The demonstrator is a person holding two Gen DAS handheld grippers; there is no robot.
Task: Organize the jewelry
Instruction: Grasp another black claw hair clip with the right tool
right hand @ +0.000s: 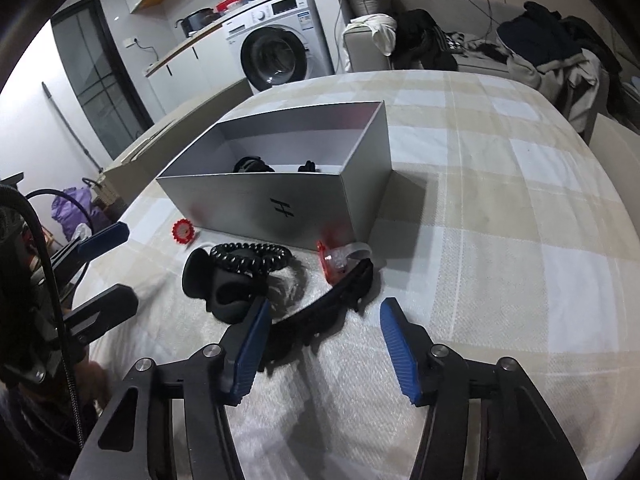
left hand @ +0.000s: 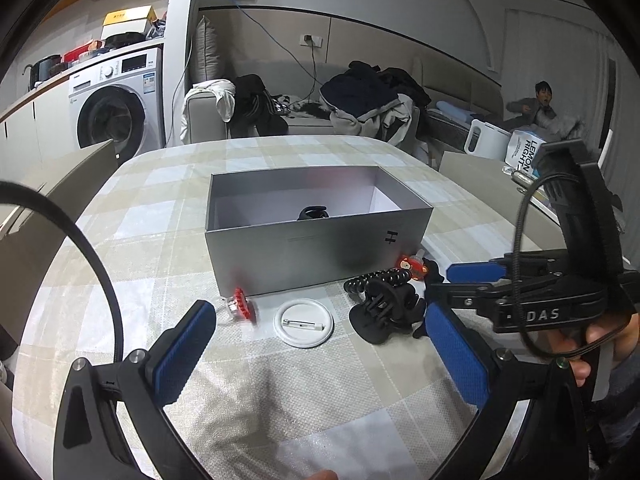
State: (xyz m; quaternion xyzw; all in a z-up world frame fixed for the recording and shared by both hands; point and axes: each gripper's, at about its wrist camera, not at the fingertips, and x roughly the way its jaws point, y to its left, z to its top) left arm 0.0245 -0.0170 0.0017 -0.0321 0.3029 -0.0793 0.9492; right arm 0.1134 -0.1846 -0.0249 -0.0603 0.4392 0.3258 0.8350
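A grey open box (left hand: pixel 320 248) stands mid-table with black hair pieces (right hand: pixel 252 165) inside; it also shows in the right wrist view (right hand: pixel 256 208). In front of it lie a red flower clip (left hand: pixel 242 305), a white round badge (left hand: pixel 303 322), a black claw clip (left hand: pixel 380 312), a black spiral hair tie (right hand: pixel 252 258), a red clip (right hand: pixel 334 266) and a long black clip (right hand: pixel 332 308). My left gripper (left hand: pixel 320 344) is open and empty, just short of the badge. My right gripper (right hand: pixel 324 340) is open around the near end of the long black clip.
The table has a checked cloth (right hand: pixel 500 208). Chair backs (left hand: pixel 68 184) stand at its left side. A sofa with piled clothes (left hand: pixel 368 104) and a washing machine (left hand: pixel 116 108) are behind. A person (left hand: pixel 540 104) sits far right.
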